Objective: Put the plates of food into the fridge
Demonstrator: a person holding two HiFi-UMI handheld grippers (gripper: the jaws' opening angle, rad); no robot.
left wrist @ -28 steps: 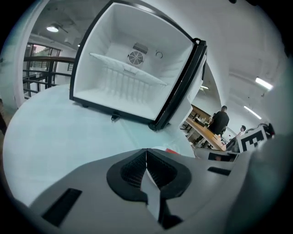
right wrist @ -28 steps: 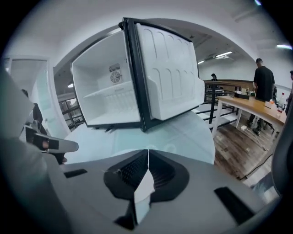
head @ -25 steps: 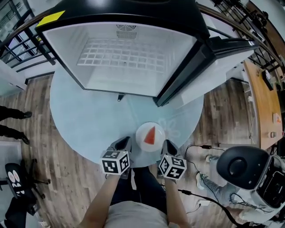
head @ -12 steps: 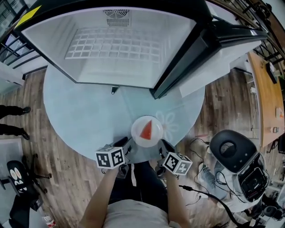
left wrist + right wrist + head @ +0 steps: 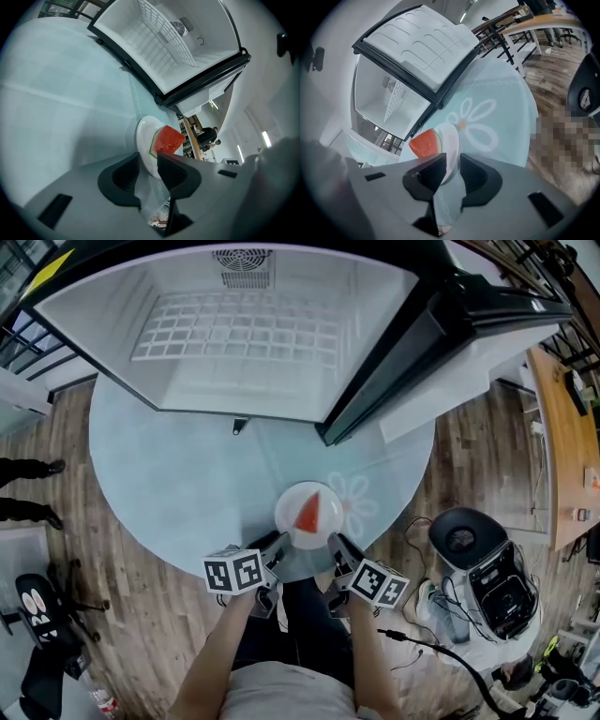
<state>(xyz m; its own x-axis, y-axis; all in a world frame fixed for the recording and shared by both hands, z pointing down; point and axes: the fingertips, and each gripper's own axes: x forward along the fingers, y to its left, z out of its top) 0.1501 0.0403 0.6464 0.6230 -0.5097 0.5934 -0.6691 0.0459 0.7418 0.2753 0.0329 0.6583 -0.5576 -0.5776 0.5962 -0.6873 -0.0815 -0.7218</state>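
Jaws of left gripper (image 5: pixel 275 545) have just been opening, now apart astride plate (image 5: pixel 289 507) rim, not pinching. Plate with watermelon slice (image 5: pixel 310 513) sits on table (image 5: pixel 159 474) between grippers. Right gripper (image 5: pixel 337 545) likewise released astride rim. Ahead: open fridge (image 5: pixel 234 343), door (image 5: pixel 450 352) right.

Head view: high overhead, facing steeply down. Table (image 5: pixel 169 474) fills the middle, open fridge (image 5: pixel 234 381) at the top, plate (image 5: pixel 289 507) at lower centre, well below the lens.
Left gripper view: low at the table's near edge, rolled, facing across the tabletop toward the fridge (image 5: pixel 154 51). Plate (image 5: pixel 144 138) very close, nearly edge-on.
Right gripper view: equally low, at the plate's (image 5: pixel 451 136) other side, rolled the opposite way. Fridge (image 5: pixel 375 98) beyond.
Shared: all three take in plate, tabletop and open fridge.
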